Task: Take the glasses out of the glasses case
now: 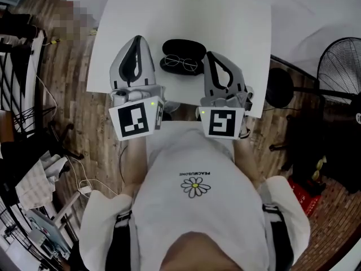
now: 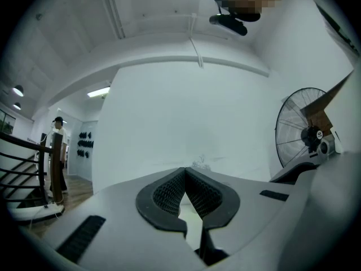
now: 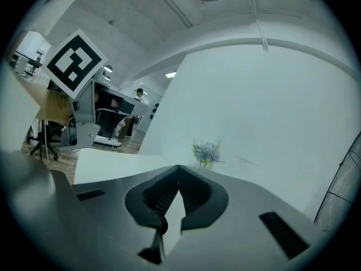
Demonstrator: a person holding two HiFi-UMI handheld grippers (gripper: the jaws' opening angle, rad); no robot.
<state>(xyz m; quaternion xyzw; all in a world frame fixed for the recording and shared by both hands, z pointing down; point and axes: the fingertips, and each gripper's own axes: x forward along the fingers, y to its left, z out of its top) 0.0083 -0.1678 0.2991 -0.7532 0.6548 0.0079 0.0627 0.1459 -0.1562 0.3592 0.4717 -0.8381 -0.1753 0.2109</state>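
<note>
Round glasses (image 1: 181,63) lie in open black case (image 1: 186,46) (left hand-held gripper (image 1: 137,38), right hand-held gripper (image 1: 209,54): both closed)

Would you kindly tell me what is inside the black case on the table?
Round, thin-rimmed glasses lie in the case. Anything beneath the glasses is covered and cannot be seen.

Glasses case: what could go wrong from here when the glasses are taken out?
The left gripper and right gripper have shut jaws; pushing in like that may shove the glasses case across the table. The glasses have a thin wire frame; a hard pinch could bend it.
</note>
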